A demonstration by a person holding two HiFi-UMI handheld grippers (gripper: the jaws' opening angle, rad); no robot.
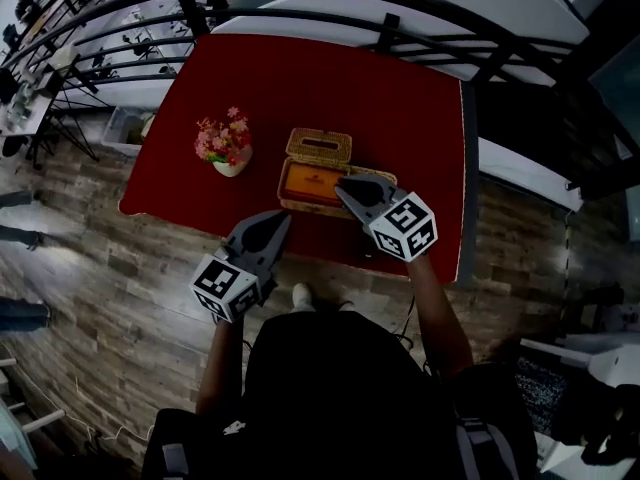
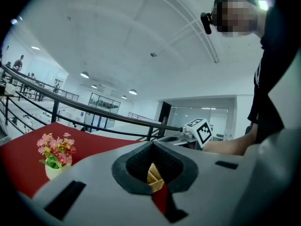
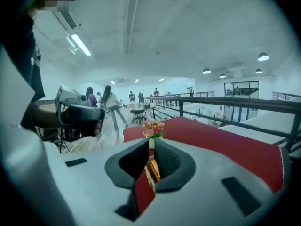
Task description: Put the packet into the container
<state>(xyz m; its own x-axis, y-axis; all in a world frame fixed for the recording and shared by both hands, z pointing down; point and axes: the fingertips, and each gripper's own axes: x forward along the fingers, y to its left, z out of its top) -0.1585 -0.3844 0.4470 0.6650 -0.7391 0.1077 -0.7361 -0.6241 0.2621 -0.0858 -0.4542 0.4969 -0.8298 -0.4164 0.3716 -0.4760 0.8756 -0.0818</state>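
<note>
An orange packet (image 1: 312,180) lies flat inside the wicker container (image 1: 300,208) on the red table (image 1: 330,78). The container's woven lid (image 1: 319,146) rests just behind it. My right gripper (image 1: 340,182) hovers over the container's right end with its jaws shut and nothing between them. Through the slit below its tips in the right gripper view (image 3: 151,142) a strip of the orange packet (image 3: 154,169) shows. My left gripper (image 1: 287,216) hangs shut and empty near the table's front edge, left of the container. Wicker (image 2: 155,177) shows below its tips (image 2: 153,147).
A small white pot of pink flowers (image 1: 226,146) stands left of the container. A dark metal railing (image 1: 420,48) runs behind the table. The table's front edge (image 1: 250,230) drops to a wood-pattern floor. People walk far off in the right gripper view.
</note>
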